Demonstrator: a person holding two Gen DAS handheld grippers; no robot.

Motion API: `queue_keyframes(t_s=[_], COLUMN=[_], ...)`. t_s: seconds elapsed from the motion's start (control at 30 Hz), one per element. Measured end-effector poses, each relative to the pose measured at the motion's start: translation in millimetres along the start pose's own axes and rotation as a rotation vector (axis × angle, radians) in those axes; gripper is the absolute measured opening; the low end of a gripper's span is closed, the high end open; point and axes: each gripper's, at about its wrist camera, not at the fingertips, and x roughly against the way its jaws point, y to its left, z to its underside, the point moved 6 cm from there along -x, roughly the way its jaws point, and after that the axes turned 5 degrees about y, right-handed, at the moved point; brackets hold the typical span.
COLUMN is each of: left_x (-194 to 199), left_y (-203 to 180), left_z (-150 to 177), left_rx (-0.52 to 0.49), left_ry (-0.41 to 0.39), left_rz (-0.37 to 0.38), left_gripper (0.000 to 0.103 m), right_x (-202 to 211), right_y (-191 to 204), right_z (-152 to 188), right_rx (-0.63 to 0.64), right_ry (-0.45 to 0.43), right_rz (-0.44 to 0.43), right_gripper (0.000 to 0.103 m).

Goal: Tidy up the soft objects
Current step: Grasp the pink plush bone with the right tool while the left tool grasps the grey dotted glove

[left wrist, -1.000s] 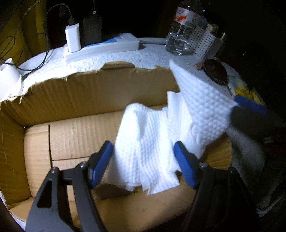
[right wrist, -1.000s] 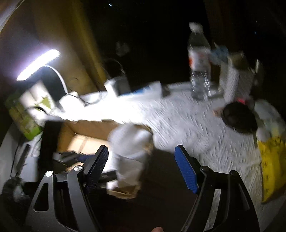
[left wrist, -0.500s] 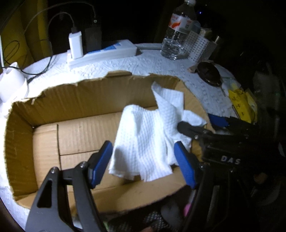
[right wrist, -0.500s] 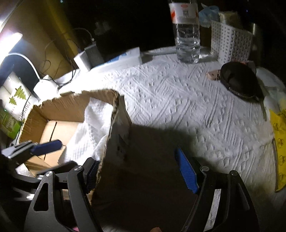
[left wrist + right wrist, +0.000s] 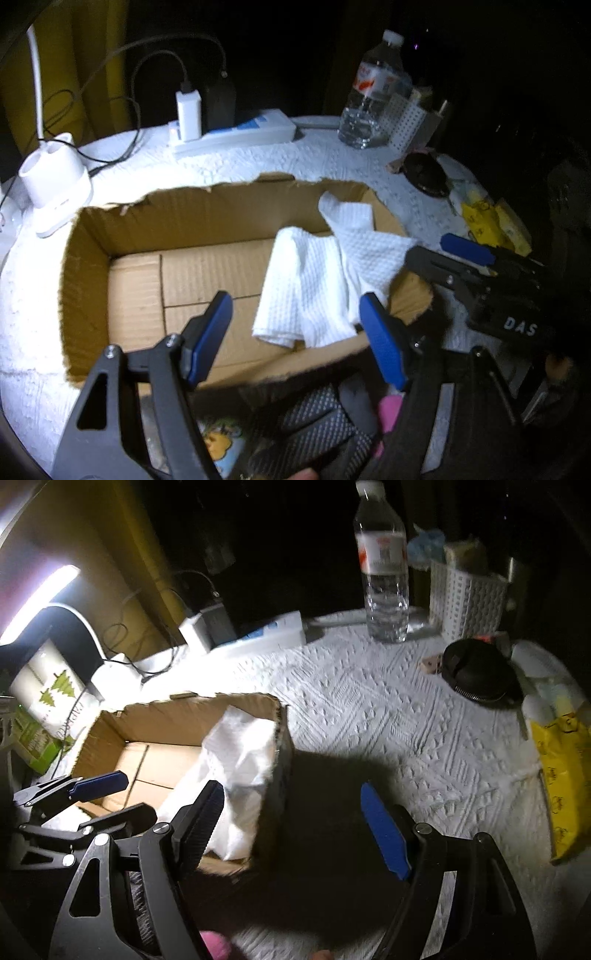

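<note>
- Left wrist view: the left claw (image 5: 295, 334) stands spread and empty at lower centre, above the cardboard box (image 5: 88, 266). A white paper towel (image 5: 317, 280) lies inside the box's right end, one corner draped over the rim.
- Right wrist view: the right claw (image 5: 291, 825) is spread, holding nothing, over the worktop (image 5: 388, 716) just right of the box; the towel sits left of centre.

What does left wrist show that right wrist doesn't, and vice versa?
Left wrist only: the full floor of the cardboard box, the white cloth spread flat with one corner up the right wall, and the white lamp base.

Right wrist only: the lit lamp bar, a pine-tree printed package, the whole white basket.

Both: box, cloth, water bottle, power strip, black pouch, and both claws open, left claw and right claw.
</note>
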Motion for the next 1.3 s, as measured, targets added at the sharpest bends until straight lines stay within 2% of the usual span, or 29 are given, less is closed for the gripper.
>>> queue_keyframes(t_s=[0.37,0.63,1.1,1.17,1.23,1.3], left_x=[44,67,68,65,62,59], left_y=[4,1,2,2,3,3], left_z=[24,45,89,92,97,100], left_rx=[0.008,-0.006,-0.002,0.002,0.006,0.008], left_ry=[-0.083,-0.115,-0.089,-0.082,-0.075,-0.066], left_rz=[0.030,0.036,0.031,0.028,0.025,0.021], left_gripper=[0.073,0.073,0.073,0.073,0.073,0.073], right_x=[47,60,32,26,21,15], right_y=[28,43,44,45,46,48], right_z=[23,50,110,116,120,125], right_rx=[0.043,0.053,0.032,0.028,0.030,0.029], right_ry=[-0.054,-0.046,0.053,0.069,0.085,0.101], right_rz=[0.013,0.010,0.003,-0.005,-0.012,-0.028], right_gripper=[0.080,0.079,0.079,0.075,0.068,0.067])
